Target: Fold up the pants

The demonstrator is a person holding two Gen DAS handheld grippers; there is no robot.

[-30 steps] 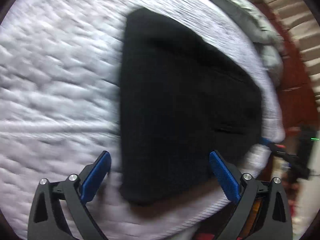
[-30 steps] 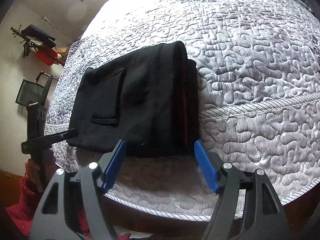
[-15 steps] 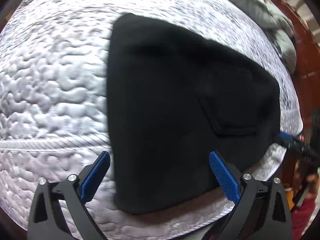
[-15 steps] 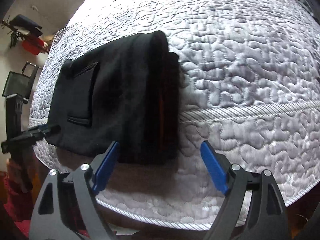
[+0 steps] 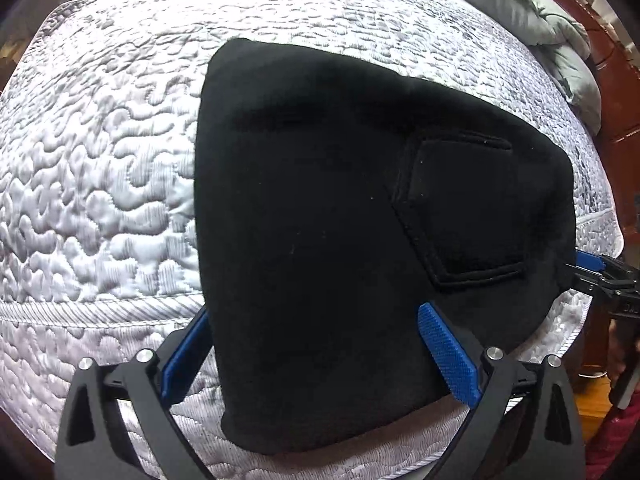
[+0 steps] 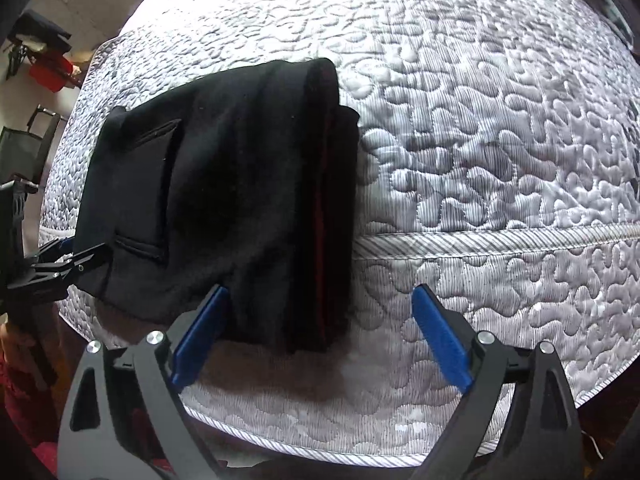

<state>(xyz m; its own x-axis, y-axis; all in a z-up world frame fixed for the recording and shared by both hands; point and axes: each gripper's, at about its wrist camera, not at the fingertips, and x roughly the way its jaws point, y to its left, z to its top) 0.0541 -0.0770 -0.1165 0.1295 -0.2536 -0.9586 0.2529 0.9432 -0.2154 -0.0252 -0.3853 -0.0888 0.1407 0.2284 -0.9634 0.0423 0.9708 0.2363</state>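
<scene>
The black pants [image 5: 340, 232] lie folded into a thick stack on the white quilted mattress [image 5: 100, 168], hanging over its front edge. A back pocket [image 5: 464, 208] faces up. My left gripper [image 5: 316, 344] is open, its blue fingers straddling the stack's near end. In the right wrist view the pants [image 6: 224, 208] show layered edges with a thin red line at the right side. My right gripper [image 6: 320, 328] is open, its left finger [image 6: 200, 340] against the hanging cloth. The left gripper's tip [image 6: 64, 260] shows at the pants' left corner, the right gripper's tip [image 5: 592, 272] at their right corner.
The mattress [image 6: 500, 160] stretches wide to the right of the pants. A grey blanket [image 5: 560, 40] lies bunched at the far right by a brown wooden headboard [image 5: 612, 92]. Red and black items [image 6: 44, 60] hang on the wall at left.
Both grippers have moved in closer to the folded pants, which now fill more of each view. Both stayed open. The pants have not shifted.
</scene>
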